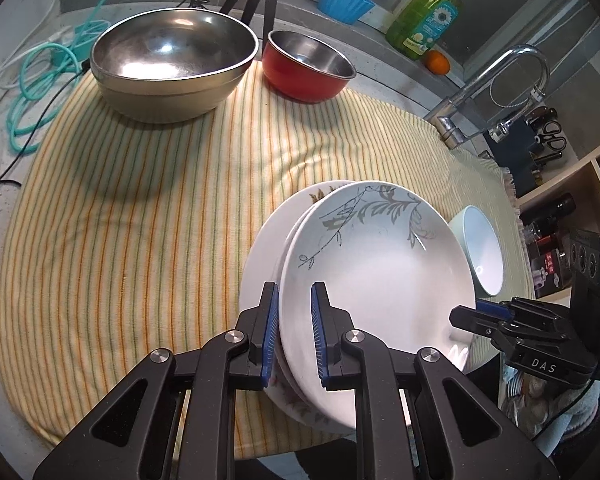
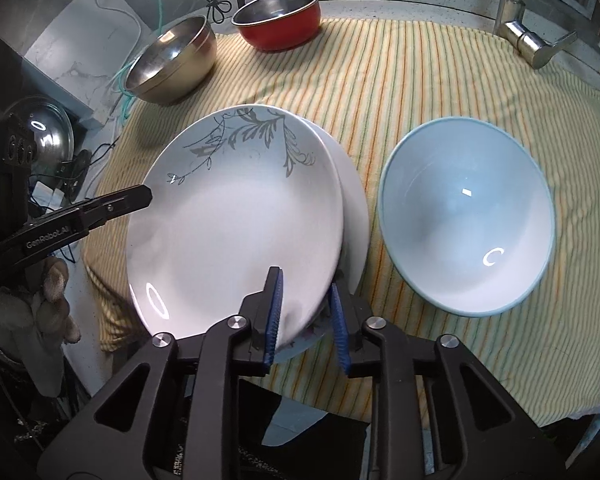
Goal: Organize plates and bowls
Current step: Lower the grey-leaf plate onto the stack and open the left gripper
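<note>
Open striped cloth between plate stack and steel bowl.

Glossy glazed plates and pale blue bowl on a matt, ribbed striped cloth; two shiny metal bowls.

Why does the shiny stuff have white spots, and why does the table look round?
Right wrist view: lamp glare makes ring-shaped spots on the top plate and blue bowl. Left wrist view: glare whitens the steel bowl; the fisheye lens curves the striped cloth.

fingers straddle plate (tilted)
</note>
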The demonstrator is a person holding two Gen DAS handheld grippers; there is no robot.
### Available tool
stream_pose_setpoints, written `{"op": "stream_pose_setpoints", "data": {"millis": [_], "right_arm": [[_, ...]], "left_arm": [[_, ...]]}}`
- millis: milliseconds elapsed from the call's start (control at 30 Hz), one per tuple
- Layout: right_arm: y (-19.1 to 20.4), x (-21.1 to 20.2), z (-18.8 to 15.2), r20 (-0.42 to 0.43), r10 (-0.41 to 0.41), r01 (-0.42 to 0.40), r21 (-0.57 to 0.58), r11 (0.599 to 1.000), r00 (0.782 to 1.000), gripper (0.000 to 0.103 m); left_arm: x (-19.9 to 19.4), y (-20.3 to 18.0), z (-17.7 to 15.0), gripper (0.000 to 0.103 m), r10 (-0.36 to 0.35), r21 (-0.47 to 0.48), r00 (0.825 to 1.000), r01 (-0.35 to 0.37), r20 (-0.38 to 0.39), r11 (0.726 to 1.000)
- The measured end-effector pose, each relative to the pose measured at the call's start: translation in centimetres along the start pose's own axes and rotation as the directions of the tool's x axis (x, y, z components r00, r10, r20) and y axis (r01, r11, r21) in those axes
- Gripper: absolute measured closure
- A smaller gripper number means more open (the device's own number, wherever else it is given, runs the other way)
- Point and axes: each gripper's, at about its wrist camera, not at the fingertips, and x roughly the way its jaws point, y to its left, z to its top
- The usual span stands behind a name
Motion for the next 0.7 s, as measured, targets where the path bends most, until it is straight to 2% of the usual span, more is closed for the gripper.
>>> {"op": "stream_pose_setpoints", "data": {"millis": [100, 167, 333, 700], "right_arm": [[0.2, -0.1, -0.1, -0.002, 0.012, -0.012, -0.01, 1.0, 1.0, 0.069], [0.6, -0.3, -0.1, 0.003, 0.015, -0.015, -0.024, 1.0, 1.0, 0.059], [1.6, -0.3, -0.1, 0.004, -0.009, 0.009, -0.057, 0.998, 1.0, 0.048], [2.5, 0.1, -0.1, -0.018, -0.057, 0.054, -0.118, 0.992, 0.998, 0.044]], "left_arm": [[0.1, -0.2, 0.1, 0.089, 0.009, 0.011, 1.0, -0.009, 0.0, 1.0], [0.2, -0.3, 0.2, 0.089, 0.004, 0.007, 1.0, -0.004, -0.004, 1.0], [0.4, -0.1, 0.4, 0.088, 0.002, 0.004, 1.0, -0.002, -0.007, 1.0], [-0.7, 0.8, 1.2, 0.088, -0.006, -0.012, 1.0, 0.006, 0.022, 1.0]]}}
